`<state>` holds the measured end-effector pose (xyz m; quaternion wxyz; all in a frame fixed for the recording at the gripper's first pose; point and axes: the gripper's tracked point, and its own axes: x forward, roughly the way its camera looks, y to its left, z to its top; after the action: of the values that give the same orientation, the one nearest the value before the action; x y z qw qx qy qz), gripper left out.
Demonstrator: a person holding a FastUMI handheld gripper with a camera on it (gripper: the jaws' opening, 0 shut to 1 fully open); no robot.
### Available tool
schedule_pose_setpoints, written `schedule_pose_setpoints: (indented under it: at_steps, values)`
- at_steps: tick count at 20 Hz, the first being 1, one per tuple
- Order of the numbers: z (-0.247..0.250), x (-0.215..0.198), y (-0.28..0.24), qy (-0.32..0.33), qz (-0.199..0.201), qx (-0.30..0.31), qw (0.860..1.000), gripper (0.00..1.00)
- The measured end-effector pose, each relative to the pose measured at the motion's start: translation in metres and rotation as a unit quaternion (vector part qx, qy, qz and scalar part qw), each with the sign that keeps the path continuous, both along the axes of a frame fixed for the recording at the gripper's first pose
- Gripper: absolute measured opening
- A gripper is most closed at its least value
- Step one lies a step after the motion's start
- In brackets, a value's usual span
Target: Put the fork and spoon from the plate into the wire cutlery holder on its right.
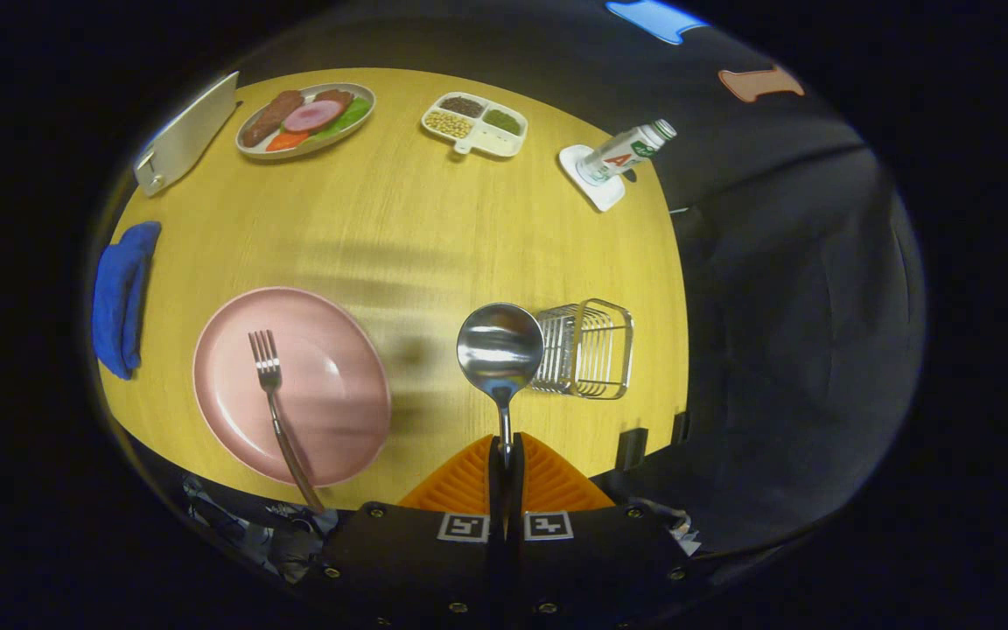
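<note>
- The round wooden table point(434, 227) takes up most of the middle of the frame.
- The pink plate point(329, 420) sits at the lower left, off to the left of the fingers.
- A blue cloth point(123, 297) lies at the far left edge of the table.
- The wire cutlery holder point(587, 348) stands right of the middle, just beyond the fingers and a bit to their right.
- The gripper point(504, 455) is at the bottom middle. Its two fingers are squeezed together on the spoon handle.
- The spoon point(500, 350) sticks up from the fingers. Its bowl is just beside the holder's left side.
- The fork point(275, 394) lies on the plate, its handle over the near rim.
- At the top are a food dish point(304, 118), a snack tray point(474, 123) and a bottle point(626, 150).
</note>
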<state>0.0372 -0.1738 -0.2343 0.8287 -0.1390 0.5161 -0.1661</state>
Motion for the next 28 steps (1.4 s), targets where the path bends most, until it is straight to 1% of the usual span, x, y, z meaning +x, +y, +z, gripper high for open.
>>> schedule_pose_setpoints:
  at_steps: [3,6,12,20,22,24,25,27,28]
  values:
    - [0.006,-0.001,-0.028,-0.001,-0.029,0.004,1.000,0.01]
    - [0.001,0.000,-0.051,0.008,-0.052,0.019,0.998,0.00]
    - [-0.022,0.000,-0.080,0.055,-0.077,0.043,0.995,0.00]
    - [-0.046,0.014,-0.094,0.108,-0.082,0.083,0.987,0.00]
    - [-0.047,0.019,-0.093,0.110,-0.070,0.088,0.987,0.02]
    - [-0.045,0.023,-0.093,0.104,-0.072,0.088,0.988,0.10]
    - [-0.042,0.024,-0.094,0.098,-0.074,0.086,0.989,0.11]
    - [-0.036,0.030,-0.091,0.079,-0.075,0.091,0.990,0.27]
    - [-0.033,0.033,-0.089,0.067,-0.074,0.096,0.990,0.45]
